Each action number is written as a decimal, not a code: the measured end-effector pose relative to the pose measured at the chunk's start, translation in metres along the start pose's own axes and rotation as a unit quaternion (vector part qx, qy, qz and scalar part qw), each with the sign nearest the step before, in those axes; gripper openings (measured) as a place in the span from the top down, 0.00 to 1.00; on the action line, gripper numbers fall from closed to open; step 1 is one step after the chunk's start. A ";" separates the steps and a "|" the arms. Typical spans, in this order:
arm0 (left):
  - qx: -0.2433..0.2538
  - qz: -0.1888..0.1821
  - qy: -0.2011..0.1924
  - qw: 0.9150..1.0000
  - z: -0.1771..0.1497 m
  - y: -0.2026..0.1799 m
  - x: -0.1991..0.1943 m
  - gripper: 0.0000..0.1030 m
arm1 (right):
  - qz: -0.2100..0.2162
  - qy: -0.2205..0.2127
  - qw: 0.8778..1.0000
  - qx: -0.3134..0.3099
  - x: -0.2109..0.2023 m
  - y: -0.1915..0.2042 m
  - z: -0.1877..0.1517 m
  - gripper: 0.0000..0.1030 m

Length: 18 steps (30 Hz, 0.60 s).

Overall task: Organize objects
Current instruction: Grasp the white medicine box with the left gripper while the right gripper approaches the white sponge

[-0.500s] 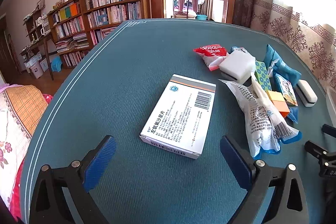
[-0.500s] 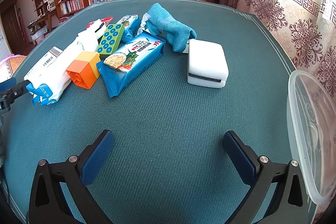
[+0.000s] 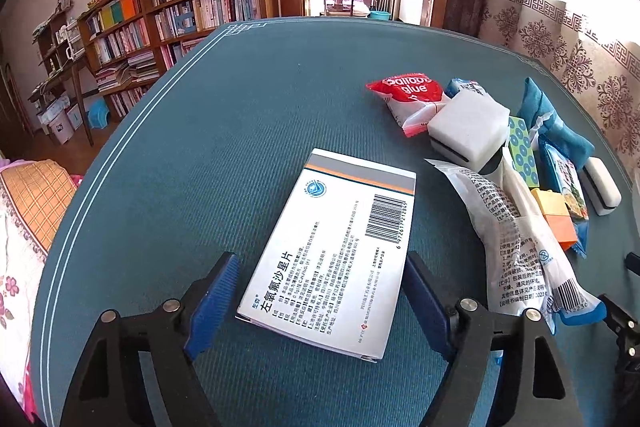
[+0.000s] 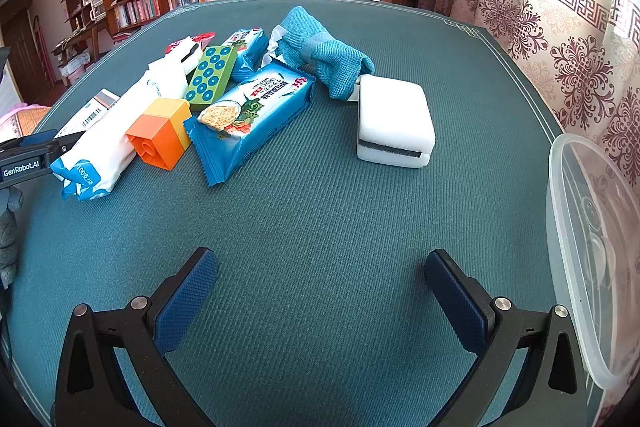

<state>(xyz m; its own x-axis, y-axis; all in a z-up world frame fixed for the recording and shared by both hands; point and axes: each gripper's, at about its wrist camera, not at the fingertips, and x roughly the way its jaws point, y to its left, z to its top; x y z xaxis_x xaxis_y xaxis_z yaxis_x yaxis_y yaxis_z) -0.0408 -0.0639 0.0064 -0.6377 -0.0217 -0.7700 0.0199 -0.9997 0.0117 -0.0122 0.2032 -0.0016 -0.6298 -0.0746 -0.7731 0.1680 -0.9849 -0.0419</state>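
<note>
I am bringing the left gripper (image 3: 320,299) down around the medicine box (image 3: 332,247), its jaws apart and straddling the near end without clamping; half a second earlier the box lay well ahead of the fingers. The right gripper (image 4: 320,291) is hanging wide apart over bare table (image 4: 320,207). At its three o'clock the clear container (image 4: 588,267) looks empty, and from ten to twelve o'clock the cracker packet (image 4: 252,115), orange block (image 4: 160,139) and white sponge (image 4: 394,119) are lying unsorted, so nearly everything remains.
</note>
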 end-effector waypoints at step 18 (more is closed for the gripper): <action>-0.017 -0.005 -0.051 0.999 -0.002 0.004 -0.016 0.35 | 0.031 -0.026 0.996 0.074 -0.004 -0.030 0.010 0.08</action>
<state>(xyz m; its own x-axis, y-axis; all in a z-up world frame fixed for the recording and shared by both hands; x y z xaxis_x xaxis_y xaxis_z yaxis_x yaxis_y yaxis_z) -0.0287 -0.0677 0.0177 -0.7136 -0.0136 -0.7005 0.0381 -0.9991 -0.0194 -0.0225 0.2319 0.0097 -0.6613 -0.1409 -0.7368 0.0973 -0.9900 0.1020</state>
